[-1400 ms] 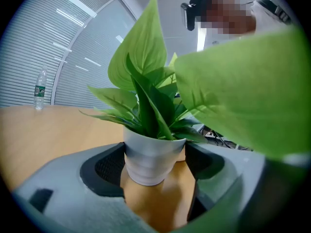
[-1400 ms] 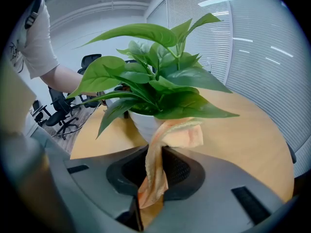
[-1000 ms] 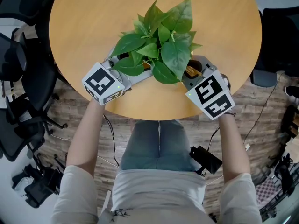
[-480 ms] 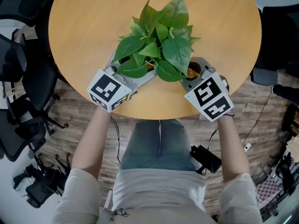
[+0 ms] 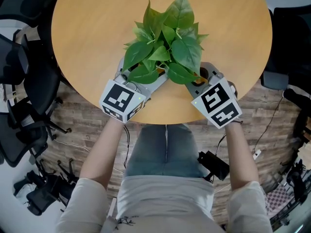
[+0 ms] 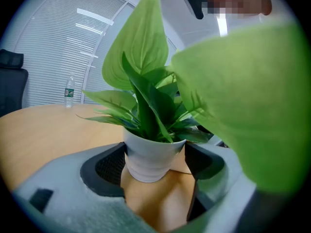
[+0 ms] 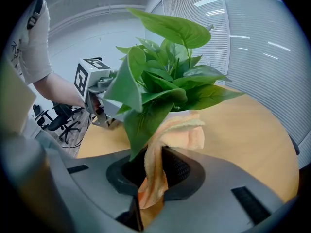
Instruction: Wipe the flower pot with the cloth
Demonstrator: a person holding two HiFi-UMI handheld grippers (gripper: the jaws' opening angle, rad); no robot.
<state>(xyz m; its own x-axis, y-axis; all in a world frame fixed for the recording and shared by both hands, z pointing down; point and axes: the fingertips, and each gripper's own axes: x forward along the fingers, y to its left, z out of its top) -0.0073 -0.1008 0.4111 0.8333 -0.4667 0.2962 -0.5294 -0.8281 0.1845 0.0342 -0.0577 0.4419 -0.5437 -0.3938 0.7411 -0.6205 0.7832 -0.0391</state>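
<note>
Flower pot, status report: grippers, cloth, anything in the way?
Left gripper shut on white flower pot. Right gripper pinching orange cloth, held up beside the pot. Leaves overhang the cloth and hide the pot's side.

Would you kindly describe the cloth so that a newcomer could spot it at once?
On the round wooden table is a white flower pot with a leafy green plant. Beside the pot, the right gripper pinches the cloth between its fingers. It is the only soft, pale orange thing there.
</note>
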